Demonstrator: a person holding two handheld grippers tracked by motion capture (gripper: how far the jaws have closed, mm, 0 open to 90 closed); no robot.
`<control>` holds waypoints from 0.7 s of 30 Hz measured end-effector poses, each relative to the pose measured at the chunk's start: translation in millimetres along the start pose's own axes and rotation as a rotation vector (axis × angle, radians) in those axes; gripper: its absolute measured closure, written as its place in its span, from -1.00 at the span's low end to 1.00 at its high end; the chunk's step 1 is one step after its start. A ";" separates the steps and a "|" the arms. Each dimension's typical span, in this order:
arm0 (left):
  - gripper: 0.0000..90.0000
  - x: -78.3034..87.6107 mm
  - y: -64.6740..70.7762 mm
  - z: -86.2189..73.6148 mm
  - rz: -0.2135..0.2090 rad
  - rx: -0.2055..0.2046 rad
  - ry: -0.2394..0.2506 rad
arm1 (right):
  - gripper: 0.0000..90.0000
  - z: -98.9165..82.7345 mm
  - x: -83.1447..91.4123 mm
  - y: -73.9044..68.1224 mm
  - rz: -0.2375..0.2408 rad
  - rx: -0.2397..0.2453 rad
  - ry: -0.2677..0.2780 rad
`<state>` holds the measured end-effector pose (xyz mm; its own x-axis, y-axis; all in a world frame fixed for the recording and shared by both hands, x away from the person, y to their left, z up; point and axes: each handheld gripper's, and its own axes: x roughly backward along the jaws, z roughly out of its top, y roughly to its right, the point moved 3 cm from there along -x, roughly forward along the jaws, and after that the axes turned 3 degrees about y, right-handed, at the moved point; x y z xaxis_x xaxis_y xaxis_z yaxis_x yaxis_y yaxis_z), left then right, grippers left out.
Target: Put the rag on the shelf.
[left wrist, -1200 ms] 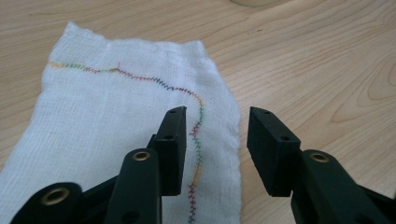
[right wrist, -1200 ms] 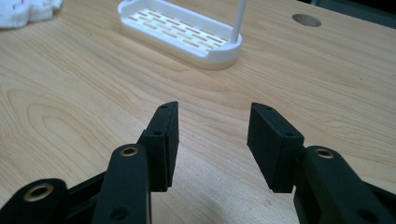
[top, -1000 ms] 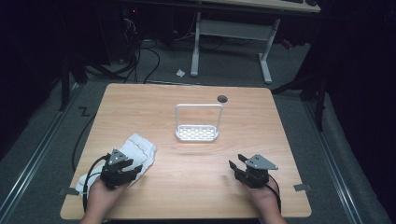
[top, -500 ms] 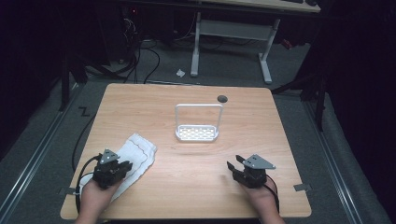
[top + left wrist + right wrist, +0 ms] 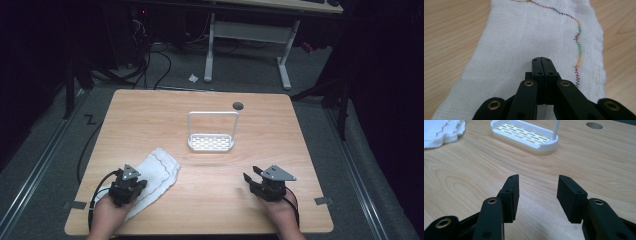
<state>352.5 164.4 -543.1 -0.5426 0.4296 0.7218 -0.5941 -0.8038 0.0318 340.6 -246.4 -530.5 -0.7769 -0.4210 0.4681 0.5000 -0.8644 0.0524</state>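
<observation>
A white cloth (image 5: pixel 159 167) with a coloured stitched seam lies spread flat at the near left of the wooden table (image 5: pixel 150 115). My left gripper (image 5: pixel 131 176) rests over its near end. In the left gripper view the jaws (image 5: pixel 541 60) are shut tight together just above the cloth (image 5: pixel 536 32), with nothing visibly pinched between them. My right gripper (image 5: pixel 251 174) sits at the near right with its jaws open over bare wood (image 5: pixel 537 182), holding nothing. The edge of the cloth (image 5: pixel 441 130) appears at the far left of the right gripper view.
A white slotted rack (image 5: pixel 211 143) with a tall hoop handle stands at the table's middle, ahead of the right gripper (image 5: pixel 524 136). A round cable hole (image 5: pixel 238 105) lies behind it. Desk legs and cables occupy the dark floor beyond the table.
The cloth has gone from bunched to laid out flat and longer. My left gripper shifted slightly along the near edge of it. The right gripper has barely moved.
</observation>
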 end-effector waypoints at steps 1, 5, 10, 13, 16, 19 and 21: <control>1.00 -1.7 4.8 1.6 -0.012 -0.008 -0.001 | 0.17 -0.1 -0.2 -0.6 0.002 -0.003 -0.001; 1.00 -12.9 33.1 13.9 -0.048 -0.083 -0.020 | 0.17 0.0 -0.7 -2.0 0.005 -0.001 -0.001; 1.00 -25.5 62.9 26.3 -0.093 -0.148 -0.028 | 0.17 0.0 -0.7 -5.9 0.014 0.006 -0.002; 1.00 -33.2 81.9 32.8 -0.154 -0.152 -0.026 | 0.18 0.3 -0.4 -9.4 0.026 0.008 -0.001; 1.00 -41.9 104.4 39.8 -0.198 -0.189 -0.016 | 0.19 2.2 1.1 -14.7 0.044 0.010 0.006; 0.98 -47.5 118.3 44.8 -0.227 -0.218 0.004 | 0.21 4.5 3.1 -23.7 0.052 0.031 0.012; 0.88 -43.9 115.4 45.4 -0.214 -0.225 0.021 | 0.21 5.2 3.5 -26.6 0.058 0.038 0.014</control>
<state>334.8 34.0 -539.7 -0.4015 0.5894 0.7010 -0.8113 -0.5840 0.0264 326.5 -223.5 -525.7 -0.7513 -0.4740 0.4592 0.5585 -0.8274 0.0595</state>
